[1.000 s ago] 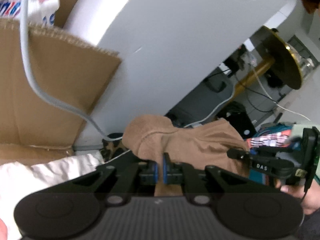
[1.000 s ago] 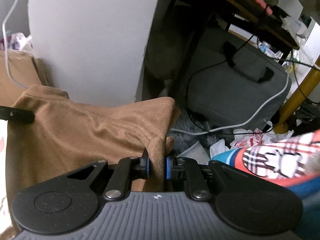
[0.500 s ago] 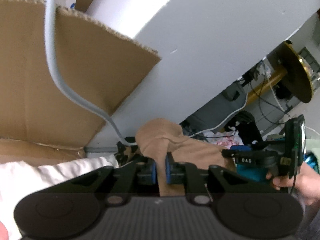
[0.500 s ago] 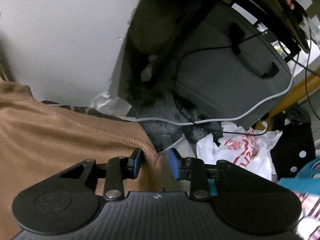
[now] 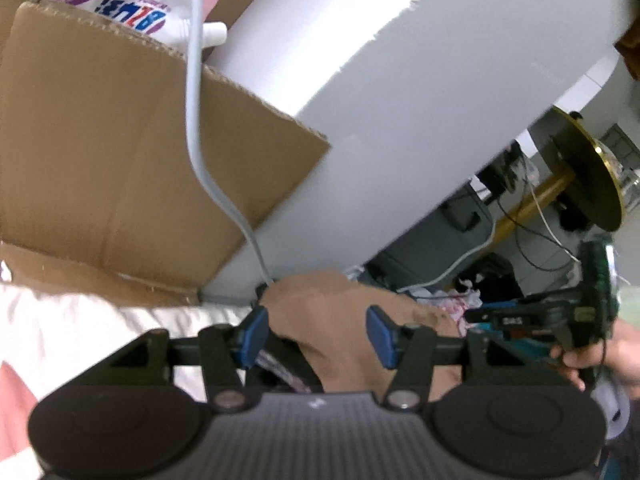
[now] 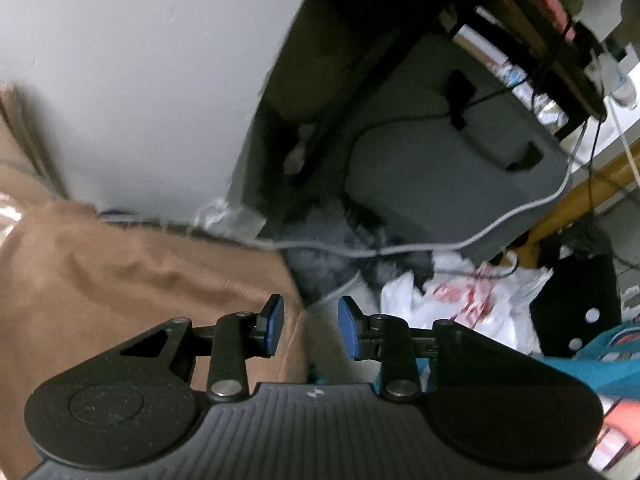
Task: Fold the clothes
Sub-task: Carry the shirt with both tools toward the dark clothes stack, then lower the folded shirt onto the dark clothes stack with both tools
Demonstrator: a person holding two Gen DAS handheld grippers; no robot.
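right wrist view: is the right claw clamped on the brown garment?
No. The right claw stands open, its blue pads apart, with the brown garment's edge lying loose between them.

A right gripper [image 6: 310, 330] is hovering with its blue pads apart over the edge of a brown garment [image 6: 132, 280]. Behind, a grey cable [image 6: 420, 246] is trailing across a grey case [image 6: 440, 168].

Cluttered home room: cardboard box [image 5: 120, 168] holding a detergent pouch [image 5: 120, 4], loose cables [image 6: 440, 246], a grey bag [image 6: 448, 184], plastic bags [image 6: 460, 300], and a gold-legged table [image 5: 584, 176].
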